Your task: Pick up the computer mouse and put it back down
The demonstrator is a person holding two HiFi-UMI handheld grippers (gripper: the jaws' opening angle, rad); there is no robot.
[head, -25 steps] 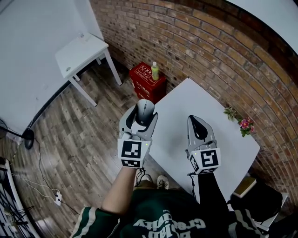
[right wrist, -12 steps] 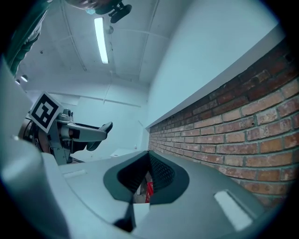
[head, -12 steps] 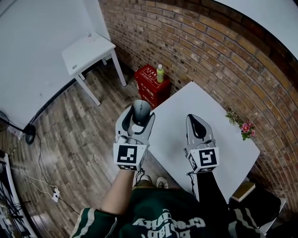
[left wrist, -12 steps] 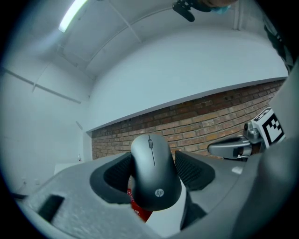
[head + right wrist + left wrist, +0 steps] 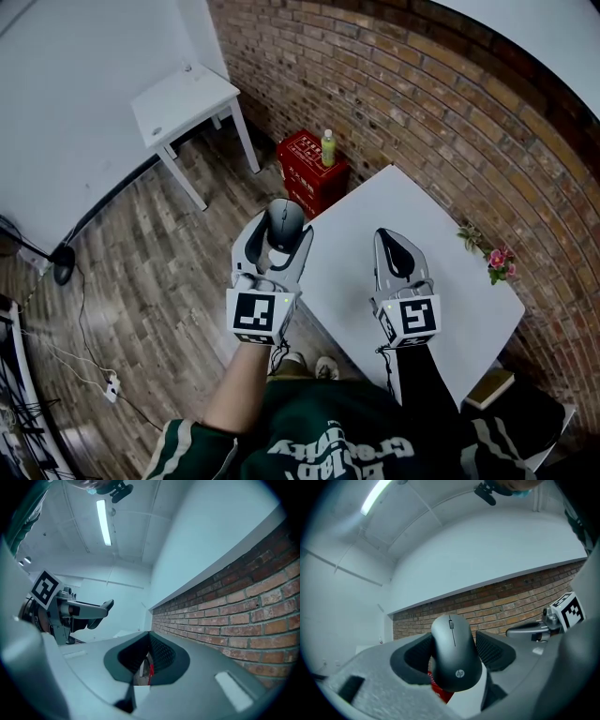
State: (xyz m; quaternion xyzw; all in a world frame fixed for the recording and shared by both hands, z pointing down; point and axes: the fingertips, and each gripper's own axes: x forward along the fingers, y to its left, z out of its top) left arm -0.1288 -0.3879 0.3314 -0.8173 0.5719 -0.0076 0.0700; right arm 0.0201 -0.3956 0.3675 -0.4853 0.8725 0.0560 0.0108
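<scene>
Left gripper [image 5: 281, 232] pinches a rounded, matte grey HP mouse [image 5: 455, 657] between cross-hatched pads; right gripper [image 5: 149, 644] jaws pressed together.

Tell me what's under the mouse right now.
The mouse hangs clamped between the left gripper's fingers, over the white table's edge and the wood floor. Its underside is hidden.

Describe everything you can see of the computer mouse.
The computer mouse is dark grey, matte plastic by its look, with a scroll wheel, a seam between two buttons and a small round logo near the rear. No cable shows. The left gripper clamps its sides and holds it in the air, nose away from the person, beside the edge of the white table.
</scene>
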